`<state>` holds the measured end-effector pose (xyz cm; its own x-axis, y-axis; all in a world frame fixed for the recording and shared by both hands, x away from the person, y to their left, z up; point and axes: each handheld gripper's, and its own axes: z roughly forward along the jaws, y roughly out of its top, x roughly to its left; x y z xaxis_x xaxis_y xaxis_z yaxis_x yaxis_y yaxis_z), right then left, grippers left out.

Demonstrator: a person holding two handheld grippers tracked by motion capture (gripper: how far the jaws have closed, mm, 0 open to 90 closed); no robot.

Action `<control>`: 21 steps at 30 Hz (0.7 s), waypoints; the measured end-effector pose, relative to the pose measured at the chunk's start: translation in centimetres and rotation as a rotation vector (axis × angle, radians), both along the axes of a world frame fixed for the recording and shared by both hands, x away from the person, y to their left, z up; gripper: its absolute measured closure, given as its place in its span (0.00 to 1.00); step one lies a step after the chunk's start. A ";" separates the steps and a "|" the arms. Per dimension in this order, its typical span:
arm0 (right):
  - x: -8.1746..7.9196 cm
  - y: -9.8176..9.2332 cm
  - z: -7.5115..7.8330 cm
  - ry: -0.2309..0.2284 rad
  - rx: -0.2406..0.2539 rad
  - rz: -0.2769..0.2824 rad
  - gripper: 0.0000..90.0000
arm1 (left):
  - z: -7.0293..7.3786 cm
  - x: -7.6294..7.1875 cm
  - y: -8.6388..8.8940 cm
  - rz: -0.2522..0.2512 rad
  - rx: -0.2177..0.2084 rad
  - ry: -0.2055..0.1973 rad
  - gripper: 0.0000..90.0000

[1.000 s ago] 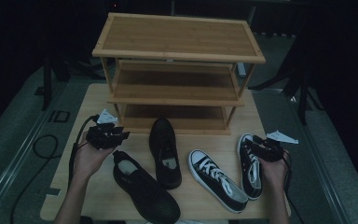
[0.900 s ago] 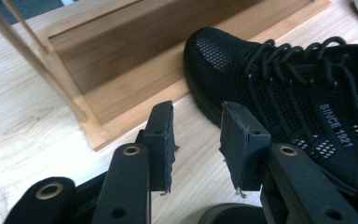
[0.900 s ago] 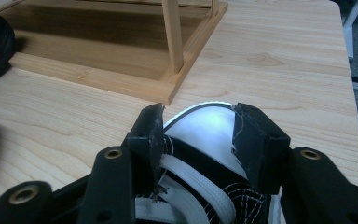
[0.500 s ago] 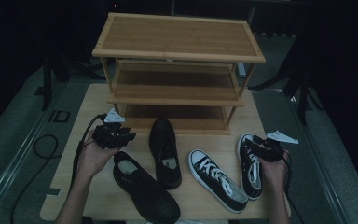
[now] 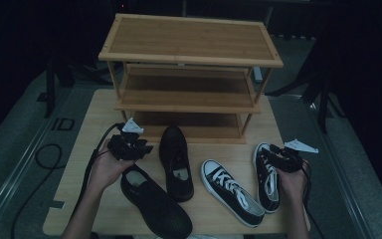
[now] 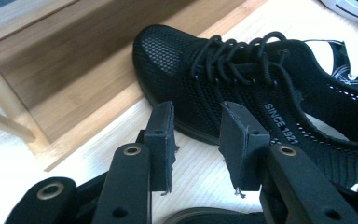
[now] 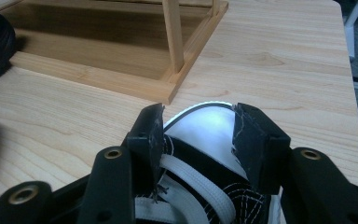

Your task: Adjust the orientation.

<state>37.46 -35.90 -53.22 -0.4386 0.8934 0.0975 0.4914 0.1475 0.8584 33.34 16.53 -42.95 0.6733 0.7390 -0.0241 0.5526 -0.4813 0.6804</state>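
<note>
My left gripper [image 5: 129, 144] hovers open left of an upright black mesh shoe [image 5: 176, 162]. In the left gripper view its jaws [image 6: 196, 119] stand wide with nothing between them, pointing at that shoe's [image 6: 242, 79] side. A second black shoe [image 5: 154, 201] lies under my left hand. Two black-and-white sneakers lie to the right, one [image 5: 231, 191] angled and one [image 5: 267, 177] by my right hand. My right gripper [image 5: 286, 159] is at this sneaker's toe. In the right gripper view its jaws [image 7: 198, 121] rest against both sides of the white toe cap [image 7: 205, 133].
A three-tier wooden shoe rack [image 5: 189, 59] stands at the back of the light wooden table [image 5: 89, 129], its bottom shelf [image 7: 98, 74] just beyond the shoes. Cables trail off the table's left side. Dark floor surrounds the table.
My left gripper has moved rightward, closer to the upright black shoe. The right hand and the shoes have kept still.
</note>
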 end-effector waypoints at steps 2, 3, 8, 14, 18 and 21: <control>0.0 0.0 0.0 0.000 0.000 0.000 0.59 | 0.0 0.0 -0.2 -0.007 0.004 0.002 0.73; 0.0 0.0 0.0 0.000 0.000 0.000 0.59 | 0.0 -0.1 -0.4 -0.015 0.003 0.006 0.73; 0.0 0.0 0.0 0.000 0.002 -0.002 0.59 | 0.0 0.0 -1.7 -0.031 0.001 0.030 0.73; 0.0 0.0 0.0 -0.001 -0.003 -0.003 0.59 | 0.0 0.2 -2.8 -0.048 -0.009 0.057 0.76; 0.0 0.0 0.0 -0.001 -0.001 -0.004 0.59 | -0.2 0.2 -3.4 -0.061 -0.005 0.074 0.78; -0.1 0.0 0.0 -0.002 -0.001 -0.003 0.59 | -0.1 0.2 -4.0 -0.074 -0.002 0.079 0.79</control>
<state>37.41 -35.87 -53.23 -0.4360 0.8949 0.0955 0.4901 0.1471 0.8592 33.52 12.49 -43.05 0.7220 0.6871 -0.0809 0.5676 -0.5214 0.6371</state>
